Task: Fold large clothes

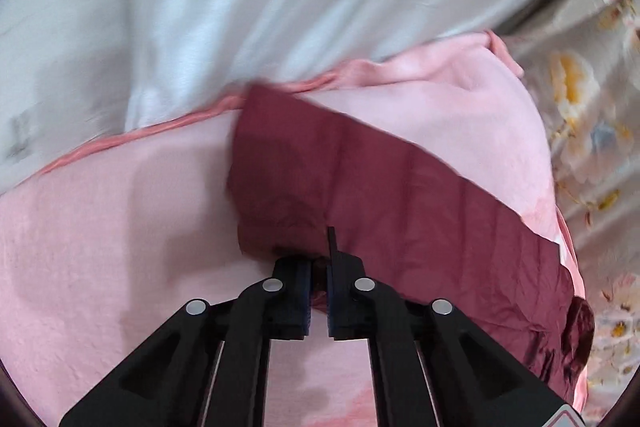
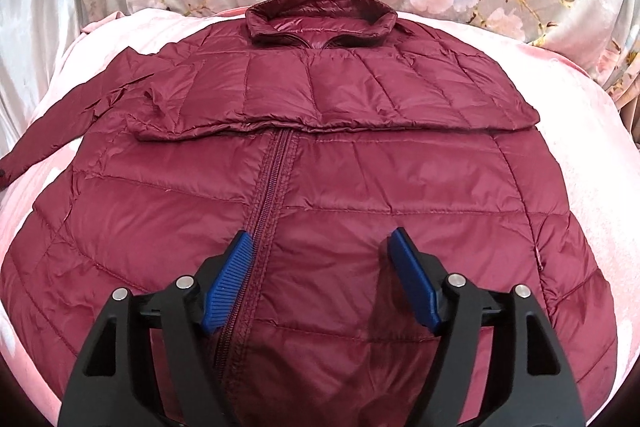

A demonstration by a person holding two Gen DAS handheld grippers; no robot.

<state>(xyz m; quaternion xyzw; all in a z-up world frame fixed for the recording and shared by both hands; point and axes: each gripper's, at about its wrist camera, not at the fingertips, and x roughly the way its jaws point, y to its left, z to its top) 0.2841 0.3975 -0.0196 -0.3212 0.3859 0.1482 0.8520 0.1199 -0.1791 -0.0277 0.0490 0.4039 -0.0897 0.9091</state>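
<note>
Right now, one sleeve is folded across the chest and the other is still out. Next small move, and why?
Probably lift the outstretched sleeve and carry it across the jacket. The left tool is already shut on its cuff end, the other sleeve lies folded over the chest, and the right tool hovers open above the zipper, holding nothing.

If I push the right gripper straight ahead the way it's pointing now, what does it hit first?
Most likely the jacket itself: the open right gripper points down at its front panel, just beside the zipper. Nothing else lies between, though the gap is hard to judge.
</note>
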